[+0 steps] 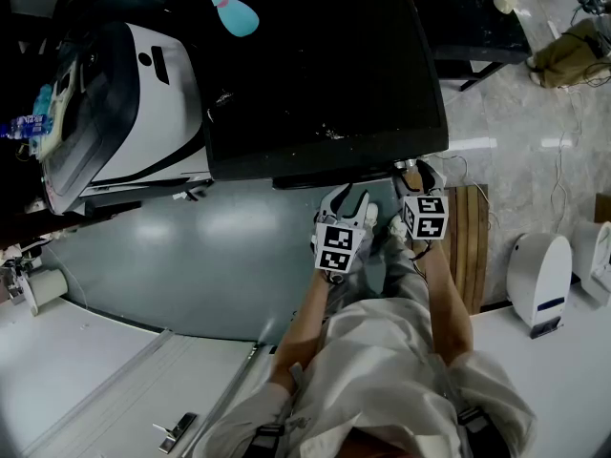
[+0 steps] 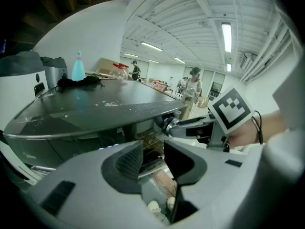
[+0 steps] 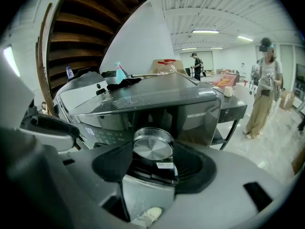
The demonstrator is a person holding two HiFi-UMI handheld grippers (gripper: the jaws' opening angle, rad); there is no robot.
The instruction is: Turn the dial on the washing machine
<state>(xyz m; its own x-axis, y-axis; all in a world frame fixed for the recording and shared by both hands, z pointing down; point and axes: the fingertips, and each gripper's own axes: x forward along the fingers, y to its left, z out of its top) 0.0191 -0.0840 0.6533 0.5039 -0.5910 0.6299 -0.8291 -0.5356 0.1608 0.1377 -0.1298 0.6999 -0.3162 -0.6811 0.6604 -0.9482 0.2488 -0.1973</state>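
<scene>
Closest in, the left gripper [image 2: 153, 151] idles, fingers spread on nothing, just beside its partner. The right gripper [image 3: 153, 162] is the one on the job. The silver dial [image 3: 152, 146] sits dead centre between its fingers, face square to the camera, and they look pinched on its rim from both sides. The dial's axis runs straight out of the front panel of the washing machine [image 3: 190, 113], in line with the fingers, so a wrist roll should turn it. Beyond, a blue bottle [image 1: 232, 10] stands on the dark lid.
</scene>
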